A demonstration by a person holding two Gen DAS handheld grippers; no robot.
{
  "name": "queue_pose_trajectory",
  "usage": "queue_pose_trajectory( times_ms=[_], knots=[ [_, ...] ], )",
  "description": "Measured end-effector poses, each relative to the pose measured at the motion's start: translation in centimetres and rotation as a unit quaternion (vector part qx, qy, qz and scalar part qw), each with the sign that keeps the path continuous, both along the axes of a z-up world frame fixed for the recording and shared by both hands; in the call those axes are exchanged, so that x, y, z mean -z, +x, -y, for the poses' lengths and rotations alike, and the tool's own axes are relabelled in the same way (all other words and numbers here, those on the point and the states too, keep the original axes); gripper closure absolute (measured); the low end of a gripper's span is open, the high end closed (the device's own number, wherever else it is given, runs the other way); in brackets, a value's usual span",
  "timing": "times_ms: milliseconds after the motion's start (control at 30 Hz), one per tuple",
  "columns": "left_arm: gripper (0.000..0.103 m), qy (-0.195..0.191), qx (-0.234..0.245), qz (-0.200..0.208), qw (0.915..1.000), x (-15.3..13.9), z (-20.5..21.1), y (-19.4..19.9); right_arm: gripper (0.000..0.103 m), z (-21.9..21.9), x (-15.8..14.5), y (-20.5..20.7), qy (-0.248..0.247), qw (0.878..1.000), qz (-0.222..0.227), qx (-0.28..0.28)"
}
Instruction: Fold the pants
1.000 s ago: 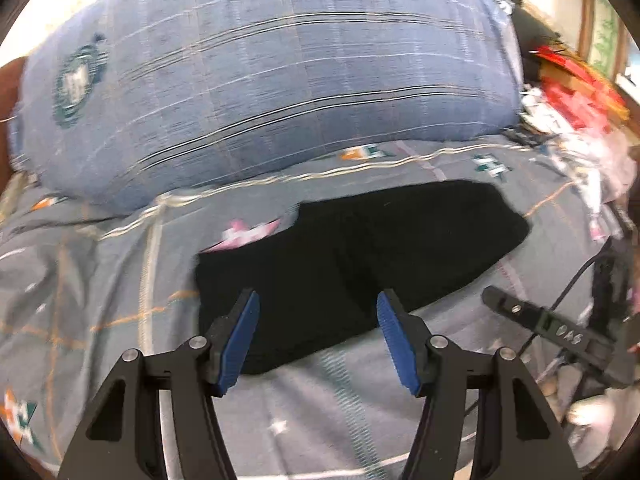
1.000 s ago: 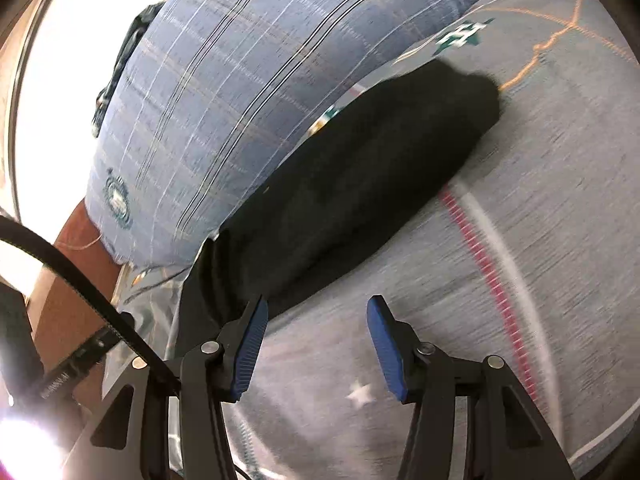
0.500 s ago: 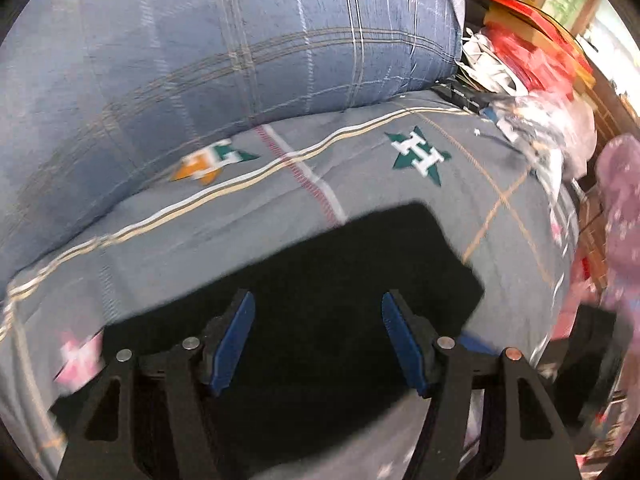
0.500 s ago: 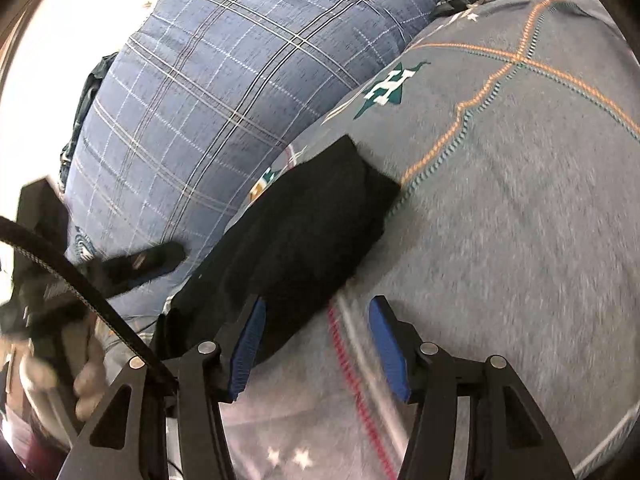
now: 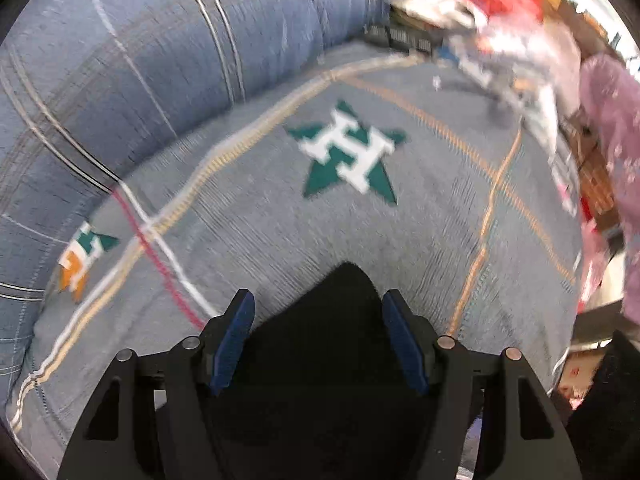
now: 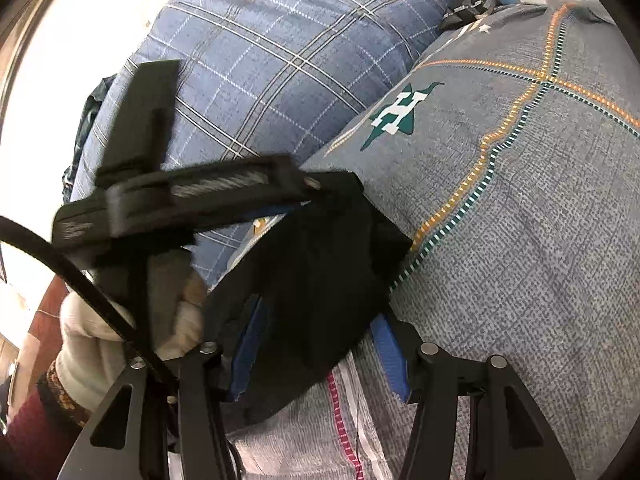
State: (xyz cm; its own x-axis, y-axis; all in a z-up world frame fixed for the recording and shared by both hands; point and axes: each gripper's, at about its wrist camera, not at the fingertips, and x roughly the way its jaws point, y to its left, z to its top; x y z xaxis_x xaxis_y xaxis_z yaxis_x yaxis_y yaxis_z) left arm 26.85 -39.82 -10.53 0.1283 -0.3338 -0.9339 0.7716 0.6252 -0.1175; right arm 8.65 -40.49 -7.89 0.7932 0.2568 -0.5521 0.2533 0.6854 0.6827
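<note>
Black pants point(image 5: 332, 360) lie bunched on a grey patterned bedsheet point(image 5: 420, 248), with one pointed corner of the cloth reaching just past the tips of the left gripper point(image 5: 318, 338). That claw points steeply down at the bed; its blue pads point(image 5: 234, 338) stand roughly half apart, each clear of the dark fabric that fills the gap between and beneath them, so nothing is pinched. Ahead of its tips the sheet shows a green star with a white H point(image 5: 348, 152), and beyond that rises a blue plaid pillow point(image 5: 140, 60). Off to its right side sits blurred clutter in red and white, too smeared to identify. The right gripper point(image 6: 318, 354) is also about half open, angled more shallowly. The pants mound sits between its pads and spills forward from them; the left pad point(image 6: 250, 352) is partly covered by cloth, the right pad point(image 6: 390, 356) sits at the fabric's edge with sheet behind it. Whether either pad presses the cloth I cannot tell; the jaws look slack around it. Ahead and to the left of this claw, the other gripper's black body crosses the view, held by a white-gloved hand point(image 6: 100, 340) with a dark red sleeve point(image 6: 28, 436). A black cable point(image 6: 80, 288) runs across that glove.
</note>
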Motion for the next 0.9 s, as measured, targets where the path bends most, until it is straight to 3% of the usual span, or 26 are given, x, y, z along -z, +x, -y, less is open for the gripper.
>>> queue_pose_trajectory(
  times_ms=[67, 100, 133, 233, 467, 700, 900],
  knots=[
    [0.053, -0.005, 0.002, 0.014, 0.9999, -0.1, 0.2, -0.5, 0.053, -0.1, 0.1, 0.0, -0.005, 1.000, 0.003, -0.005],
    [0.073, -0.007, 0.003, 0.017, 0.9998, -0.4, 0.2, -0.8, 0.067, -0.1, 0.0, 0.0, -0.009, 1.000, 0.003, -0.009],
    [0.083, -0.013, 0.007, 0.014, 0.9998, -0.8, 0.1, -1.0, 0.073, -0.1, -0.1, 0.0, -0.009, 1.000, 0.006, -0.015],
    [0.090, -0.028, 0.011, 0.025, 0.9992, -2.2, -0.8, -1.9, 0.079, -0.4, -1.1, -0.1, -0.015, 0.999, 0.016, -0.027],
    [0.091, -0.119, -0.038, 0.030, 0.9917, -8.1, -6.9, -2.9, 0.083, -2.7, -4.8, -0.8, -0.043, 0.996, 0.044, -0.057],
    [0.091, -0.202, -0.110, 0.029, 0.9728, -12.1, -15.3, -4.2, 0.087, -7.4, -8.8, -1.0, -0.077, 0.990, 0.071, -0.099],
    [0.094, -0.254, -0.175, 0.011, 0.9512, -12.7, -23.9, -4.9, 0.088, -13.1, -10.9, -1.0, -0.119, 0.978, 0.074, -0.153]
  ],
)
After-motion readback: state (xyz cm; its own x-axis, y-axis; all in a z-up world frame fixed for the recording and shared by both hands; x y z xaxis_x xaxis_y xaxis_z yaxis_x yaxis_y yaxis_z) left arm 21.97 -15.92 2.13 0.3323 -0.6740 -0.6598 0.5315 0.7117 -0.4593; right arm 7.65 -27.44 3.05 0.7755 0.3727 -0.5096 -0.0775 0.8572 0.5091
